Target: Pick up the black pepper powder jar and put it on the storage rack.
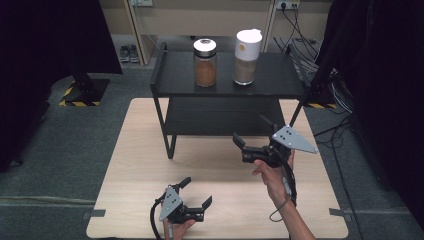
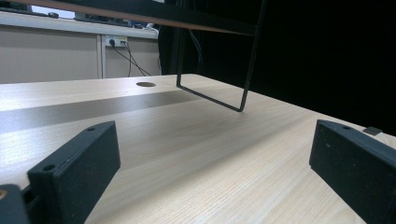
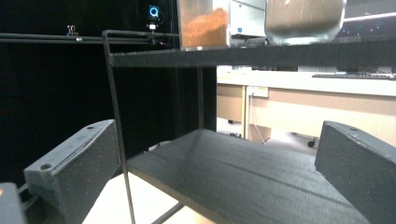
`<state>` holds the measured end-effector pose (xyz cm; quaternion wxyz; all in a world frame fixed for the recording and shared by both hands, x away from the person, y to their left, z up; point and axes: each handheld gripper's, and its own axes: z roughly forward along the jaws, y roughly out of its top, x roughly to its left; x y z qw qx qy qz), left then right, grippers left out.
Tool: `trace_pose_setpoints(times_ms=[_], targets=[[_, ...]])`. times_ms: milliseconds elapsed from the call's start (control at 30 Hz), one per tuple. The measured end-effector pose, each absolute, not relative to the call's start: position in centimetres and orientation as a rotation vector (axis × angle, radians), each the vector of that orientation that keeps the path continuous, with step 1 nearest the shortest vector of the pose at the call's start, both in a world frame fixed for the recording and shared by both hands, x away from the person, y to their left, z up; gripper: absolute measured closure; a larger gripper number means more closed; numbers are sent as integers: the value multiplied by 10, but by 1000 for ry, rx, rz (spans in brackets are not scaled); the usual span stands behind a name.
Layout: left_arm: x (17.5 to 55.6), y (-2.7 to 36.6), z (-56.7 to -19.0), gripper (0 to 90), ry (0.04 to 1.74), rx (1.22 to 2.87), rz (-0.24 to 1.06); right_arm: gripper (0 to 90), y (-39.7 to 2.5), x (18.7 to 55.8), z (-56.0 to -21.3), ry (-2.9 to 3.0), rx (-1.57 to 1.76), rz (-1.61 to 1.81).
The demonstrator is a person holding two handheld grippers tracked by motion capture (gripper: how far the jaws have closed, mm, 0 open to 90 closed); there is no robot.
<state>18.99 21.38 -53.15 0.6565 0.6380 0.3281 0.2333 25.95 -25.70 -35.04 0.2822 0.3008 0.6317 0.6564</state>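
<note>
Right gripper raised toward the black rack, left gripper low near the counter, both with jaws wide and empty.

The right gripper [image 1: 252, 131] is lifted off the counter [image 1: 135, 165], level with the lower shelf [image 3: 243, 177] of the rack [image 1: 165, 80]; the brown-filled jar [image 1: 205, 63] and white-lidded jar [image 1: 247, 50] stand on the shelf above and beyond its jaws. The right gripper view cuts off both jars' tops, which the high view shows whole. The left gripper [image 1: 196, 192] is held low; past its jaws lie bare wood and a rack leg [image 2: 243, 100].

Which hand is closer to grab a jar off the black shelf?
Probably the right hand-held gripper: open, raised beside the shelf holding both jars. The left hand-held gripper sits low near the table's front edge.
</note>
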Motion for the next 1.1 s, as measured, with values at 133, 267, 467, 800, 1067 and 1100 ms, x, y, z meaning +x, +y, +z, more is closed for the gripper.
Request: trace_pose_setpoints(times_ms=[133, 267, 467, 800, 1067, 1100], targets=[[190, 214, -531, 13, 743, 1446, 529, 4, -259, 255, -358, 1699, 806, 1739], [190, 214, -532, 13, 743, 1446, 529, 4, -261, 249, -365, 1699, 797, 1725], [190, 214, -531, 13, 743, 1447, 530, 4, -266, 239, -379, 1728, 796, 1703], [190, 214, -531, 13, 744, 1447, 528, 4, -272, 233, -400, 1755, 844, 1709], [190, 213, -531, 14, 744, 1447, 529, 4, -278, 223, -418, 1775, 876, 1701], [190, 213, -531, 14, 744, 1447, 529, 4, -279, 222, -421, 1775, 877, 1703]])
